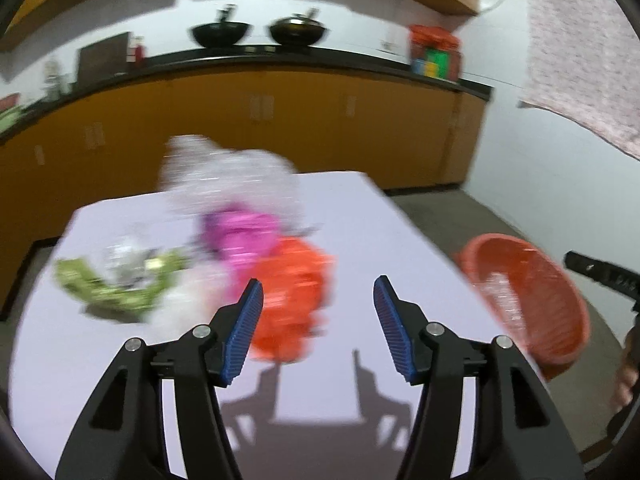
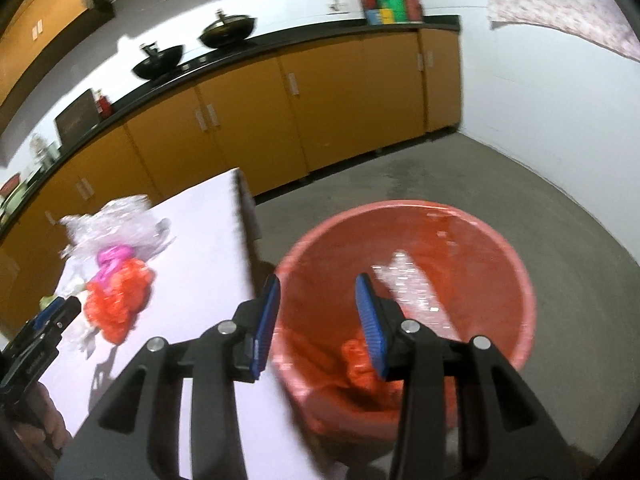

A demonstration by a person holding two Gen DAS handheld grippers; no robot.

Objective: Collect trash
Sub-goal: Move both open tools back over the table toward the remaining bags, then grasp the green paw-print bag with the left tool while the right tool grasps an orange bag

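Left gripper (image 1: 318,308) hung over the near part of the white table (image 1: 360,216), jaws spread, nothing between them. Just ahead lay the orange bag (image 1: 292,300), touching the pink wrapper (image 1: 240,232); beyond these the crumpled clear plastic (image 1: 224,176), and off to the left the green wrapper (image 1: 116,292). All blurred.

Right gripper (image 2: 318,308) was over the red bin (image 2: 516,280) on the floor beside the table, jaws apart and empty. An orange scrap (image 2: 360,364) and clear film (image 2: 408,280) already lay inside.

Risks, as judged: the pieces touch, so a pinch on the orange bag could drag the pink wrapper along and drop it short of the bin. Light plastic may slip from the pads. The table edge stands between pile and bin.

Far side: yellow cabinets (image 2: 328,92), two black woks (image 1: 220,34) on the counter
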